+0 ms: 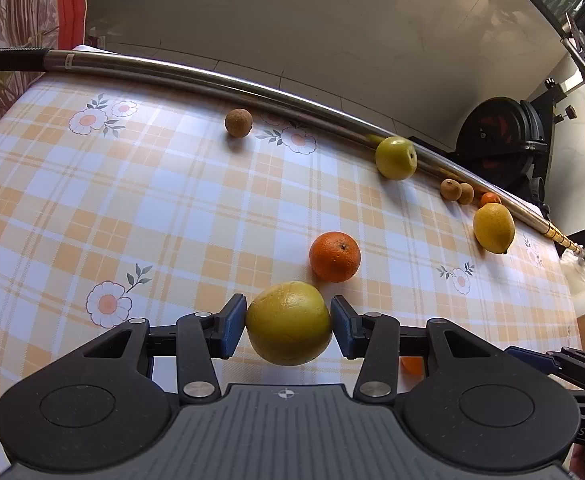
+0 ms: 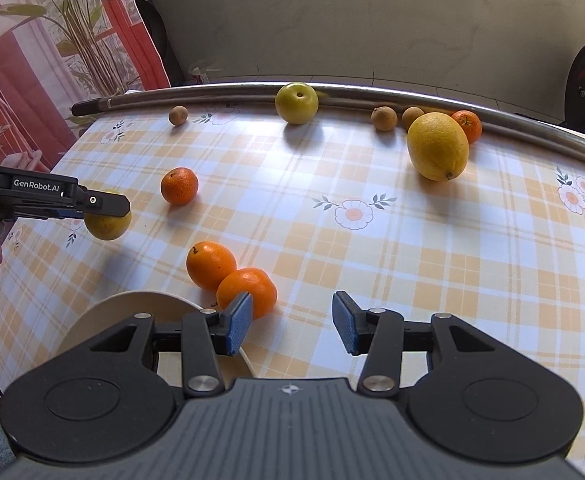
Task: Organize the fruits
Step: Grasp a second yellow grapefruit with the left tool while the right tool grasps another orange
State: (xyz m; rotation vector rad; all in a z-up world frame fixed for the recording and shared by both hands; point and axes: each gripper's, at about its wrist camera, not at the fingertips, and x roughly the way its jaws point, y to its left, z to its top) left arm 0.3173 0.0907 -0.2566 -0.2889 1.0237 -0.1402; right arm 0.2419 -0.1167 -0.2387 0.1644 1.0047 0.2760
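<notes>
You face a tabletop point(image 2: 372, 248) in orange plaid cloth with daisies. At twelve o'clock, a plain grey wall point(image 2: 372, 20); at ten, a red-striped curtain point(image 2: 8, 64); at two, an exercise bike point(image 1: 500, 140).

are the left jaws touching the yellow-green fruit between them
Touching. The left wrist view shows both blue pads of the left gripper pressed against the sides of the yellow-green fruit, no gap either side.

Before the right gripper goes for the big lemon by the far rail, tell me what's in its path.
Nothing visible. The right gripper is open and empty, with bare tablecloth between it and the lemon. The two oranges sit left of that path.
</notes>
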